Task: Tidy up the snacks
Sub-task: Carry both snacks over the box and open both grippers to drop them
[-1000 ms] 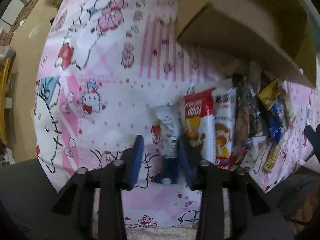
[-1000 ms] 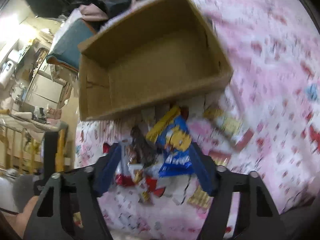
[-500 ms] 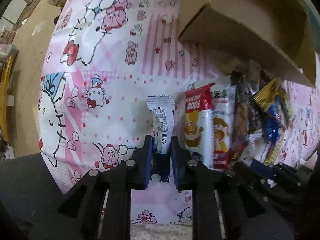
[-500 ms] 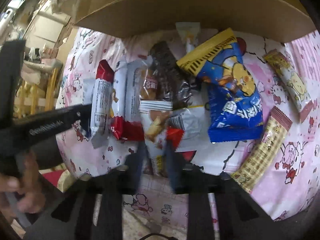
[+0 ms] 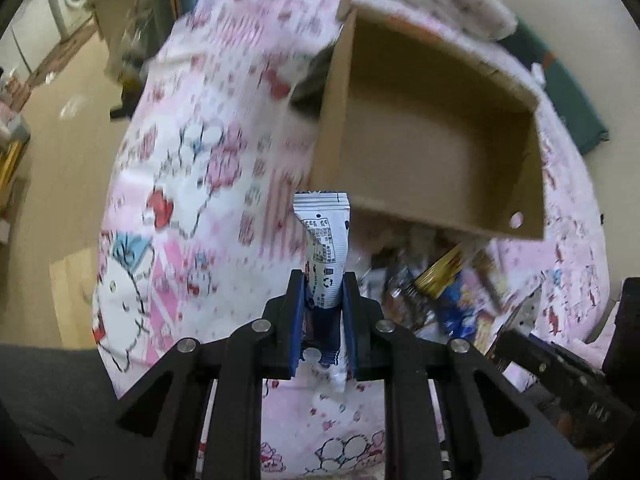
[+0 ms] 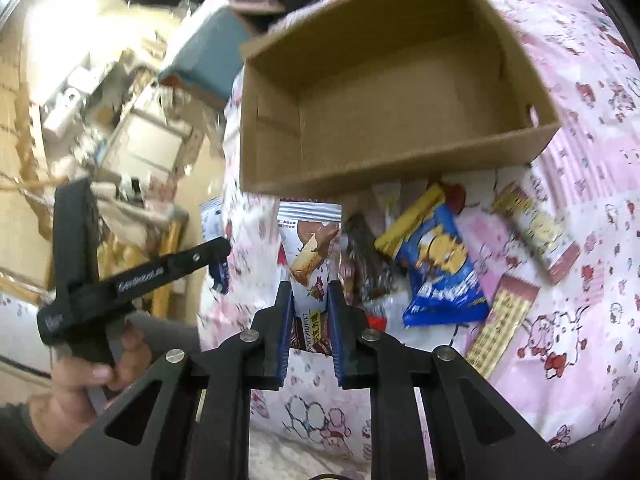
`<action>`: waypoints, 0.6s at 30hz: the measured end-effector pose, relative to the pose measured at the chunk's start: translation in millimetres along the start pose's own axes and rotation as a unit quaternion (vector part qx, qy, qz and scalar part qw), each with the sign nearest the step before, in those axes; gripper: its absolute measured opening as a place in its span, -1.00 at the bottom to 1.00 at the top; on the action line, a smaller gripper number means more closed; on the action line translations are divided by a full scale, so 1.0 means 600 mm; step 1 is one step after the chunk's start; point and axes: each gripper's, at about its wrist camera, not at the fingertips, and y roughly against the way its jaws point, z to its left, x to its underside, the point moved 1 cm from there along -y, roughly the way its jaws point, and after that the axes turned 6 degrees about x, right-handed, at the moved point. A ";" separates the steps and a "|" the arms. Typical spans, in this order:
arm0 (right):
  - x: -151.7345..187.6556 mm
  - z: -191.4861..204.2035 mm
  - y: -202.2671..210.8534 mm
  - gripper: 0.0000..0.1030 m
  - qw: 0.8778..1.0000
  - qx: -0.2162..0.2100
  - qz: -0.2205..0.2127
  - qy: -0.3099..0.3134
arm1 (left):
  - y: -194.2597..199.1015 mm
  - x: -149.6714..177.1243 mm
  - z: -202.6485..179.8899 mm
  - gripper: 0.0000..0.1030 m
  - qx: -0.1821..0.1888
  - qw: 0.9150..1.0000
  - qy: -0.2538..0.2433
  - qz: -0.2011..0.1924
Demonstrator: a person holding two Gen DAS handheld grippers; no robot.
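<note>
My left gripper is shut on a white snack packet with black print, held upright above the pink cartoon cloth. My right gripper is shut on a white packet showing a chocolate wafer, also lifted off the cloth. An open, empty cardboard box sits just beyond both packets. More snacks lie in front of the box: a blue and yellow bag, a dark wrapper and two tan bars. The left gripper with its packet shows at the left of the right wrist view.
A hand holds the left tool's handle at the lower left. A teal cushion and clutter lie beyond the box. The cloth's left edge drops to a bare floor. The right tool shows at the lower right of the left wrist view.
Both grippers shut on a packet each and lifted it off the cloth. The box's inside has come into the left wrist view as that gripper rose.
</note>
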 end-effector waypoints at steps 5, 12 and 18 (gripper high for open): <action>-0.026 -0.013 0.038 -0.66 0.999 -0.007 -0.043 -0.011 | 0.017 -0.014 -0.014 -0.71 0.010 0.999 -0.022 -0.027; -0.075 -0.029 0.077 -0.65 0.996 0.008 -0.086 -0.016 | 0.011 -0.081 -0.065 -0.71 0.000 0.997 -0.057 -0.044; -0.137 -0.045 0.087 -0.65 0.992 0.036 -0.117 -0.006 | 0.000 -0.134 -0.107 -0.71 0.008 0.994 -0.086 -0.069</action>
